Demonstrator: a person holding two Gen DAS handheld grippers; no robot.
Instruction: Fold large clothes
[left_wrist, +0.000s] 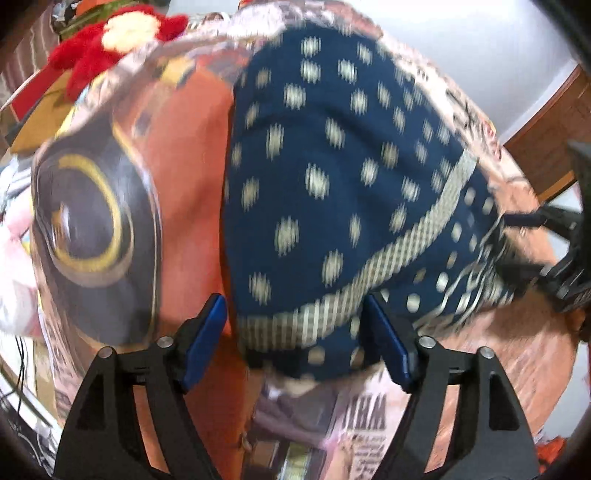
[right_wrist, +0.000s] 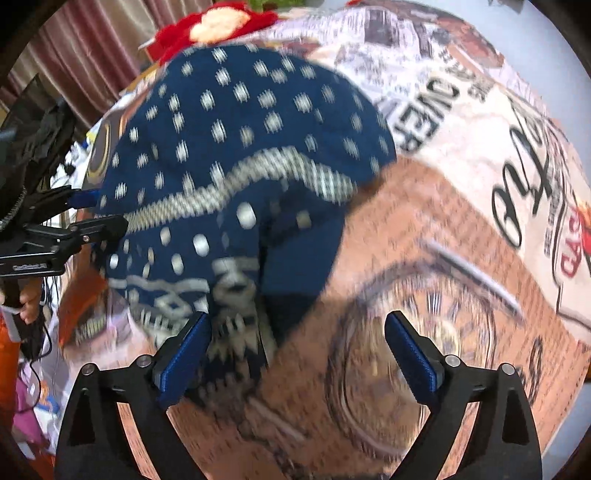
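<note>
A navy knitted sweater (left_wrist: 332, 177) with pale dots and a pale checked band lies bunched on a table covered by a printed cloth (left_wrist: 184, 155) showing vintage lettering, an orange field and a clock face. The sweater sits toward the middle of the cloth, humped rather than flat.

In the left wrist view, the left claw (left_wrist: 295, 343) is open, its blue-padded fingers (left_wrist: 207, 339) spread wide on either side of the sweater's near hem, where the checked band curves along the edge. Whether the pads touch the knit cannot be told through the blur. Bare orange cloth lies to the left of the garment and printed text below it.

In the right wrist view, the right claw (right_wrist: 297, 354) is also open. Its left finger is just beside the sweater's patterned lower edge, while its right finger stands over bare cloth on the clock print. A broad stretch of uncovered cloth runs to the right of the garment, up to the table's rounded edge. The left claw shows in this view at the far left, against the sweater's far side.

A red and cream plush item (left_wrist: 118, 40) lies beyond the sweater near the far edge of the table.
</note>
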